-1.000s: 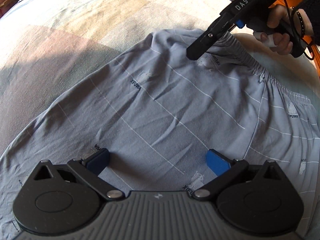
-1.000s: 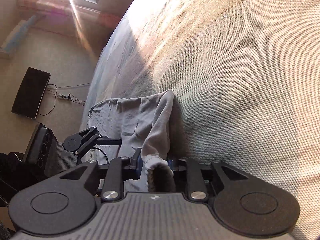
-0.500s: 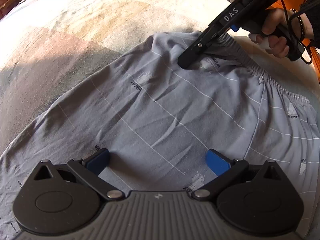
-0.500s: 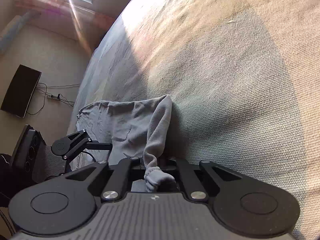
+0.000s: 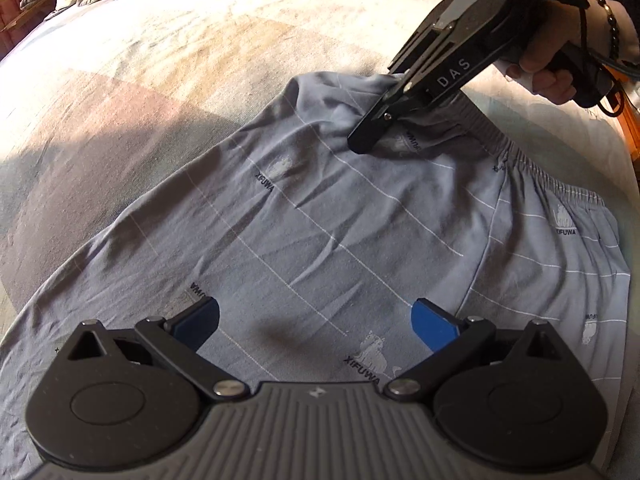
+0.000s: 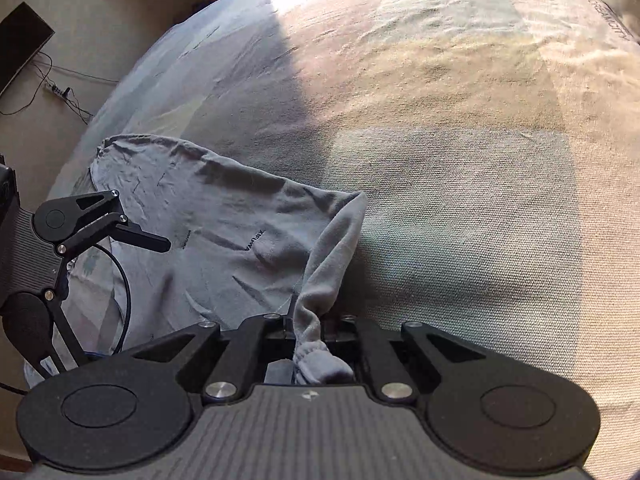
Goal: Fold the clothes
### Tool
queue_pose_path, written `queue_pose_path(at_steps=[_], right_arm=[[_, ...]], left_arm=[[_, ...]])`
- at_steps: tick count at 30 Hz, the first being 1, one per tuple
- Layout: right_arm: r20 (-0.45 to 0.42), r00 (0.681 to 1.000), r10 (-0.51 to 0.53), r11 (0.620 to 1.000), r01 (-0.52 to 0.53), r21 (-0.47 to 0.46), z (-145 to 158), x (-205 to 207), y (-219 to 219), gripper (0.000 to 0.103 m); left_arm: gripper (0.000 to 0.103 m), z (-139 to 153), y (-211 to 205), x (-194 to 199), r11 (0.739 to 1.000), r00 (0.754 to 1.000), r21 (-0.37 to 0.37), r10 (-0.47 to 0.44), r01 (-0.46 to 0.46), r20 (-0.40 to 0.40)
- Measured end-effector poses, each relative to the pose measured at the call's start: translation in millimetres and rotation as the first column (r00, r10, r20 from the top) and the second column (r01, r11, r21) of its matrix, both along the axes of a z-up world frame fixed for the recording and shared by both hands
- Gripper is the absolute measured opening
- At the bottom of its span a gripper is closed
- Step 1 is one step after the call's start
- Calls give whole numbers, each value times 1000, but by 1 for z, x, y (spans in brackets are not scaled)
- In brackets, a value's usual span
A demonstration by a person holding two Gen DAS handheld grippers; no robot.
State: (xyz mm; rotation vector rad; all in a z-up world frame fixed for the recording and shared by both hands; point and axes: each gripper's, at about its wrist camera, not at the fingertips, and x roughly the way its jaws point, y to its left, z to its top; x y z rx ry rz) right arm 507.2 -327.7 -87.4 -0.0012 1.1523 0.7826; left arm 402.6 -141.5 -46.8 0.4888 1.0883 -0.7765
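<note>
Sunlit bed point(image 5: 168, 80) is carrying grey shorts point(image 5: 360, 220), which are lying spread ahead of the left gripper point(image 5: 316, 322); its blue fingers point(image 5: 434, 324) are standing wide apart just above the cloth, gripping nothing. Beyond them, the right gripper point(image 5: 370, 136) is pinching the waistband and lifting that corner off the bed, a hand point(image 5: 554, 68) holding its handle.

From the right wrist, the right gripper's fingers point(image 6: 280, 326) are clamping a bunched ridge of the shorts point(image 6: 240, 236), which are trailing forward and left of them. The left gripper point(image 6: 132, 234) is hovering to their left.
</note>
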Motion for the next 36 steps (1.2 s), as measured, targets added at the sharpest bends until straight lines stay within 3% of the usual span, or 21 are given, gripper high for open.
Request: queue_pose_path(at_steps=[8, 17, 23, 28, 32, 36], right_arm=[[166, 975, 150, 970, -112, -216, 13, -41, 40, 8], [256, 941, 221, 954, -154, -256, 39, -69, 48, 8], [292, 888, 354, 913, -261, -314, 51, -96, 58, 8], [293, 845, 447, 870, -334, -363, 47, -119, 65, 8], [282, 841, 461, 863, -352, -362, 44, -128, 66, 8], [281, 848, 449, 871, -345, -349, 42, -132, 65, 8]], left_arm=[[101, -4, 4, -15, 1000, 1000, 16, 18, -18, 18], [101, -9, 5, -23, 998, 998, 56, -1, -2, 58], [101, -10, 6, -22, 993, 988, 113, -51, 35, 146], [101, -13, 6, -19, 984, 970, 165, -99, 63, 221], [101, -16, 6, -16, 973, 949, 217, -141, 80, 283], [103, -33, 2, -4, 928, 900, 350, -255, 126, 354]])
